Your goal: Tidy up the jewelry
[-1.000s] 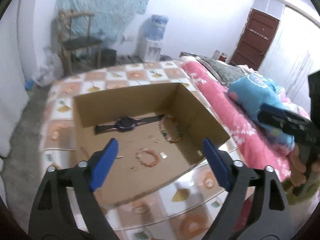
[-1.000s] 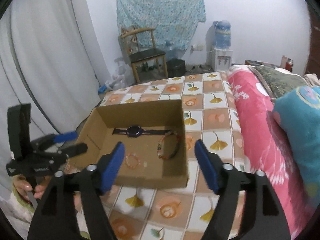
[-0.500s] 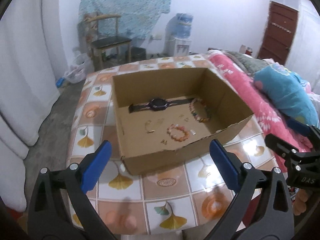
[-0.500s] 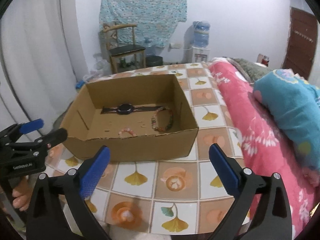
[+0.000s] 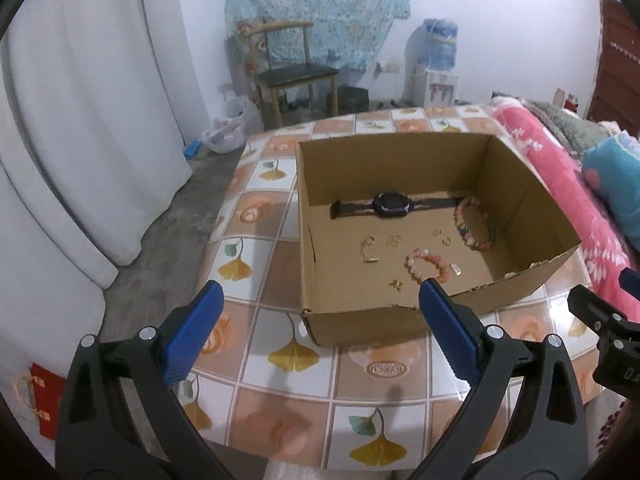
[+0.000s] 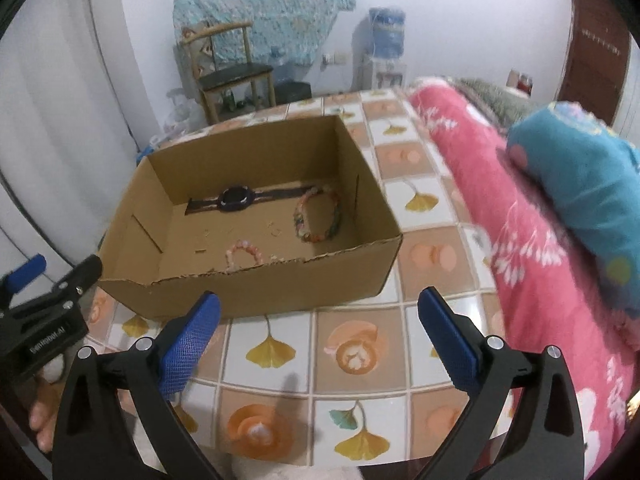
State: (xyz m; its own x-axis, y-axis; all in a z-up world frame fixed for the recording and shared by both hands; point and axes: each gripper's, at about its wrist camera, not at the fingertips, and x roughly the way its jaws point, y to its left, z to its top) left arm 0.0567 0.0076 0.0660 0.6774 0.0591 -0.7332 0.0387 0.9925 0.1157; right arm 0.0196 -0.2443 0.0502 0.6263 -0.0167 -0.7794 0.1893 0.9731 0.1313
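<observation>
While both claws gape empty, open cardboard box point(image 5: 400, 324), dark watch point(image 5: 392, 204), pink bead bracelet point(image 5: 428, 266), multicoloured bracelet point(image 5: 474, 228).

Soft even indoor light, fisheye-bent edges, right view slightly blurred.

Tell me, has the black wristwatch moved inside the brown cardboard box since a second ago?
No. The black wristwatch still lies along the far wall of the brown cardboard box, beside the multicoloured bead bracelet.
</observation>
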